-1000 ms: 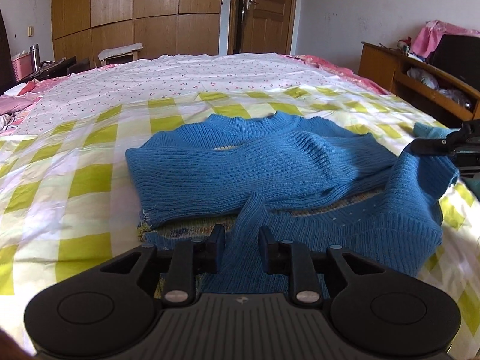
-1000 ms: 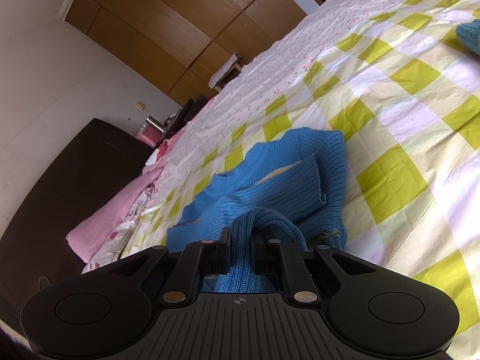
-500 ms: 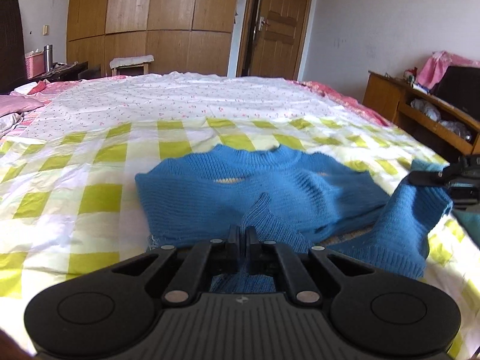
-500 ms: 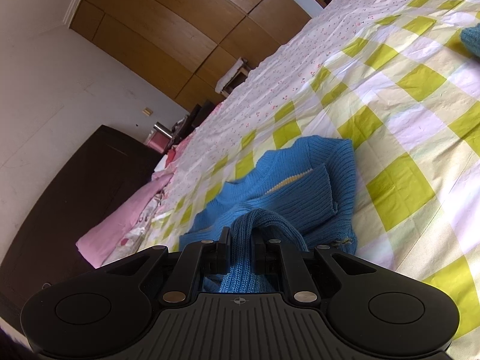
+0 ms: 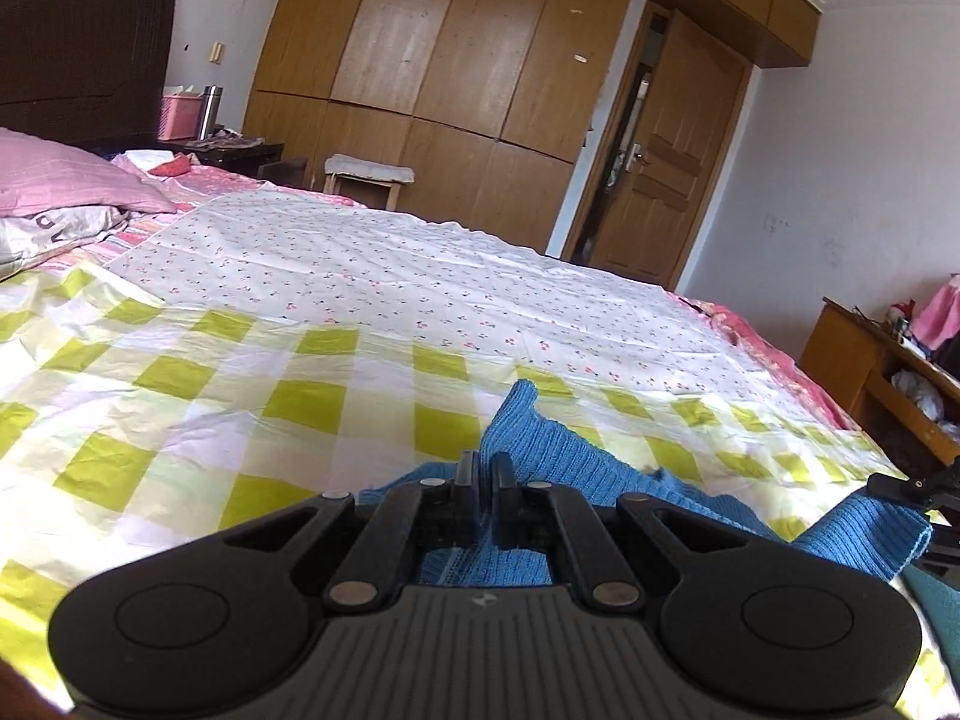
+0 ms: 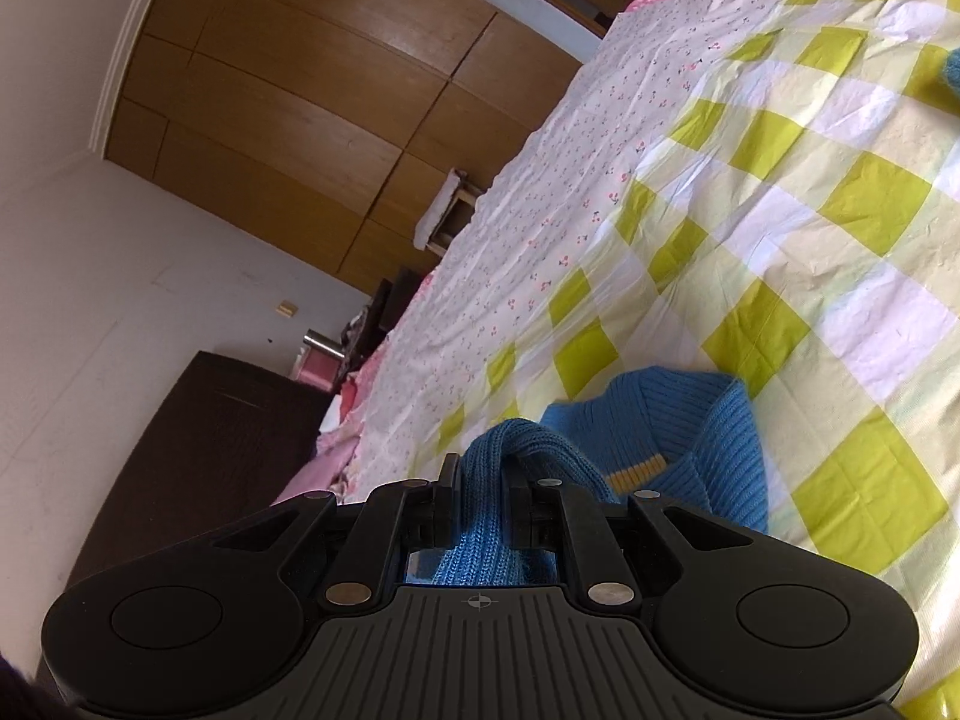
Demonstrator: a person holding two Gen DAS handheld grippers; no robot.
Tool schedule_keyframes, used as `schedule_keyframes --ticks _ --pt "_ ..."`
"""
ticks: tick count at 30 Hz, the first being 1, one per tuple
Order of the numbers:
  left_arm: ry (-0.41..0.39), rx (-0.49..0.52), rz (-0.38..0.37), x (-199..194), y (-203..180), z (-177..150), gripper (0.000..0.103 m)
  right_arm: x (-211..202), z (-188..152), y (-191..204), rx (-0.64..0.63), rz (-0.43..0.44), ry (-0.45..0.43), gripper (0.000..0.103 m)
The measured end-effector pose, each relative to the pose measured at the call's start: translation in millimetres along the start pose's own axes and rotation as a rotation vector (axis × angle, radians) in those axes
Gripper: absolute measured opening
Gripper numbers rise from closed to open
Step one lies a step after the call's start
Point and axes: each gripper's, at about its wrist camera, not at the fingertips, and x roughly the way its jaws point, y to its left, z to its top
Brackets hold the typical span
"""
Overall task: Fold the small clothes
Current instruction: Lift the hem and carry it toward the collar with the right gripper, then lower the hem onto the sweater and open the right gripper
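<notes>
A small blue knit sweater (image 5: 558, 456) lies on the bed's yellow-checked sheet (image 5: 180, 420). My left gripper (image 5: 483, 471) is shut on a fold of the sweater and holds it raised, so most of the garment is hidden below the gripper body. My right gripper (image 6: 480, 474) is shut on a bunched sleeve of the same sweater (image 6: 684, 420), whose collar with a yellow stripe shows beside it. The right gripper's tip also shows at the right edge of the left wrist view (image 5: 906, 483), pinching the blue knit.
A white flowered sheet (image 5: 390, 276) covers the far bed. Pink pillows (image 5: 66, 186) lie at the left. Wooden wardrobes (image 5: 450, 60) and a door (image 5: 666, 168) stand behind. A wooden shelf unit (image 5: 888, 372) stands right of the bed. A teal cloth (image 5: 936, 606) lies at the right.
Both grippers have lifted and tilted up with the sweater. The left gripper, open one second ago, closed on the knit and raised it. The flat sweater body has dropped out of view.
</notes>
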Motion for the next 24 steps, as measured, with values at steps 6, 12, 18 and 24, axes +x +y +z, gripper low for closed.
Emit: schedule_keyframes --ticks 6,12,18,24 --pt "0.028 -0.029 0.083 35.3 12.6 -4.2 0.011 31.3 9.1 -12.5 0.024 -0.08 -0.018 0.017" --pt "0.042 -0.04 0.152 47.1 19.5 -8.9 0.011 32.3 9.7 -25.2 0.03 -0.099 -0.021 0.048" --pt "0.03 -0.042 0.197 42.5 22.9 -11.2 0.011 22.5 8.3 -25.2 -0.043 -0.139 -0.04 0.053" --pt "0.078 0.013 0.19 52.0 11.6 -14.9 0.012 40.7 -7.2 -16.8 -0.223 -0.292 0.03 0.053"
